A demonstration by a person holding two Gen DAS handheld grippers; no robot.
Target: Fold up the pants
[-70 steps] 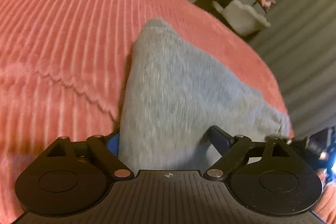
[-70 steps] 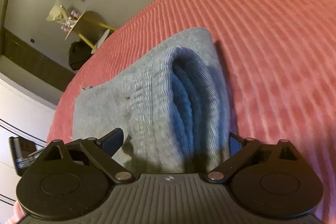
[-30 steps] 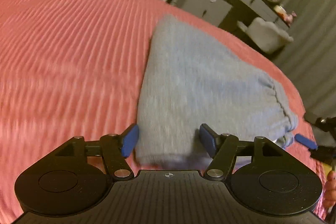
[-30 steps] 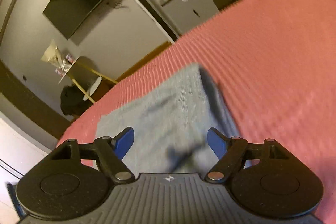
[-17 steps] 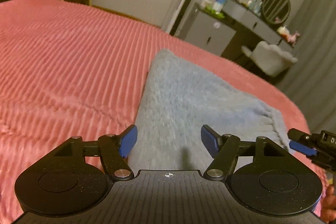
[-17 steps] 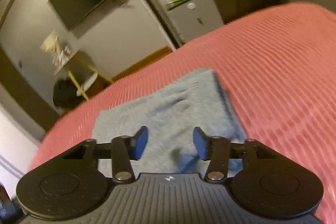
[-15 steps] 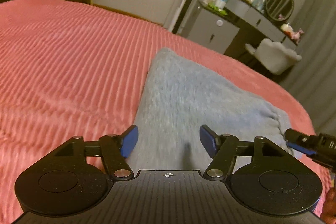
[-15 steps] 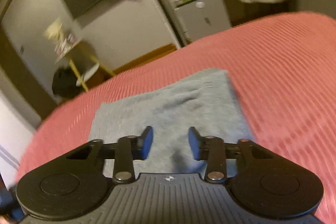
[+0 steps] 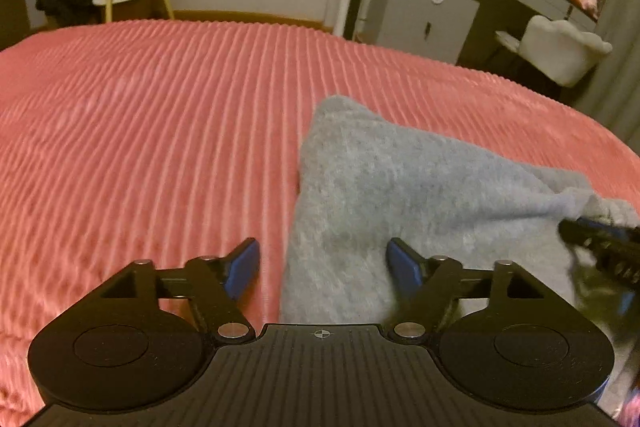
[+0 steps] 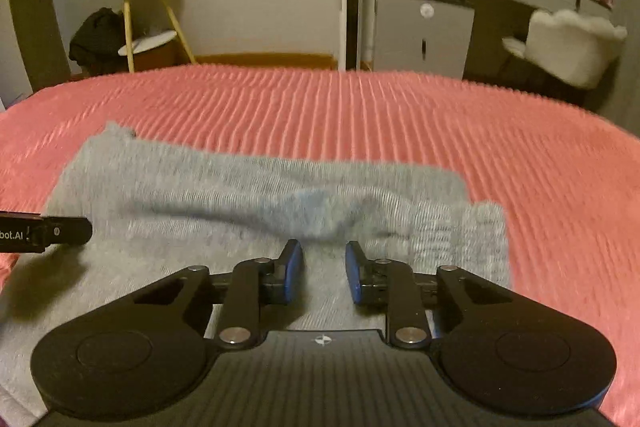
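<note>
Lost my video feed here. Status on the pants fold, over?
Left gripper open, jaws just widened, nothing pinched. Right gripper jaws narrowed, gap showing, nothing held. Grey pants folded on pink bedspread. Nothing in the way.

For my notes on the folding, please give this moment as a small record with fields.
garment: folded grey pants, flat on the bed
surface: pink ribbed bedspread
left gripper: jaws just opened wider, astride the pants' near corner, no grip
right gripper: jaws just narrowed, small gap, nothing pinched, over the pants
</note>
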